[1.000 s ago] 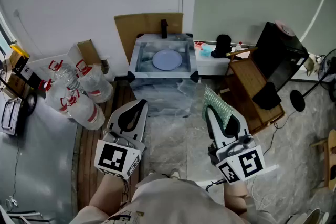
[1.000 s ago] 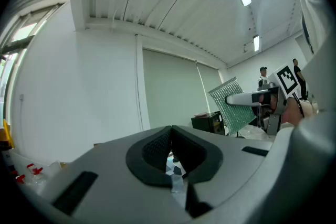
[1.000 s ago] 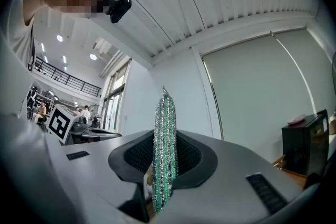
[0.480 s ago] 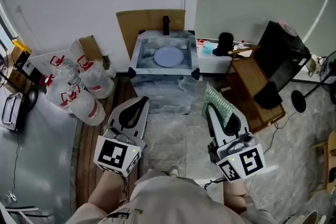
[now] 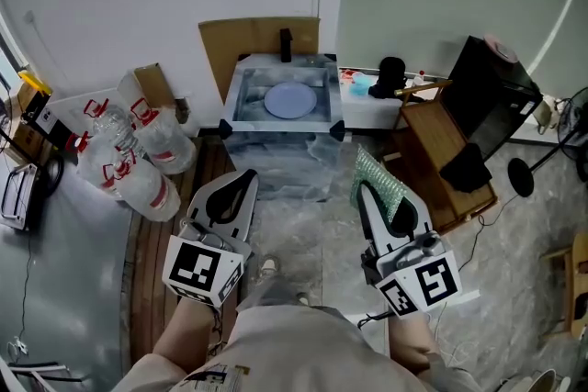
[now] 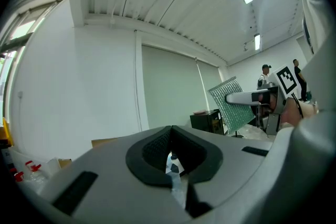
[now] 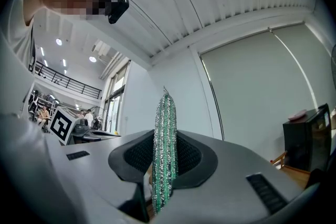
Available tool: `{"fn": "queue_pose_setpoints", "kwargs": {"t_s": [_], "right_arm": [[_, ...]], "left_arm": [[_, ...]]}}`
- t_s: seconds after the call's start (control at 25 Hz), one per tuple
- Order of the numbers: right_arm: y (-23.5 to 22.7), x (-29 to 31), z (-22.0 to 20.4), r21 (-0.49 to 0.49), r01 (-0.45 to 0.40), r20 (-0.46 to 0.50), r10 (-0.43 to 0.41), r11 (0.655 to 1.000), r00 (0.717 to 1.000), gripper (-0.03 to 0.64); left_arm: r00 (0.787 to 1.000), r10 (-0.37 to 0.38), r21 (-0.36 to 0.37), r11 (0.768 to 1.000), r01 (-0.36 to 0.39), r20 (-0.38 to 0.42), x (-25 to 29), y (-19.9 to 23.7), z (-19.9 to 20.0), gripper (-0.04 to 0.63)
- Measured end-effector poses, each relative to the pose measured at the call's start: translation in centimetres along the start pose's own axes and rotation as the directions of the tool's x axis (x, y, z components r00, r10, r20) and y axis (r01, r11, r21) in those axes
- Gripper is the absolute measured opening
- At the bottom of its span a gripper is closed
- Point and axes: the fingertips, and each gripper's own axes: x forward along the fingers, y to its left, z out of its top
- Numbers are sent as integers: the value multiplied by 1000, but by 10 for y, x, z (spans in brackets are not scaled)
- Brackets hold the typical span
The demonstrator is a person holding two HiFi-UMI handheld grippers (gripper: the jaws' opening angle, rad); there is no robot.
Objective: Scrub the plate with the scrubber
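Holding both grippers out side by side before the body, the person aims them toward 12 o'clock. The left gripper (image 5: pixel 241 183) has its jaws pressed together with nothing between them. The right gripper (image 5: pixel 364 190) is clamped on the green mesh scrubber (image 7: pixel 165 149), which stands on edge above its jaws. The plate (image 5: pixel 289 99) lies flat in a clear tub (image 5: pixel 241 98) at 12 o'clock, well apart from both grippers, with crumpled clear sheeting (image 5: pixel 292 184) on the floor between. Water bottles (image 5: pixel 138 162) crowd 10 o'clock; a wooden stand (image 5: pixel 439 159) sits at 2 o'clock.
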Motion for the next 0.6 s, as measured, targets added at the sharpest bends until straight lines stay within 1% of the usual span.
{"fn": "queue_pose_setpoints", "kwargs": {"t_s": [0.12, 0.36, 0.6], "right_arm": [[-4, 5, -9, 17, -10, -11, 10, 1000, 1000, 106], [-16, 23, -29, 7, -13, -36, 13, 1000, 999, 106], [-27, 62, -59, 17, -18, -66, 19, 1000, 998, 106]], "left_arm": [[1000, 2, 5, 1000, -2, 11, 9, 1, -3, 17], [1000, -20, -12, 1000, 20, 5, 35, 8, -23, 17], [999, -31, -20, 999, 31, -14, 65, 33, -50, 17]]}}
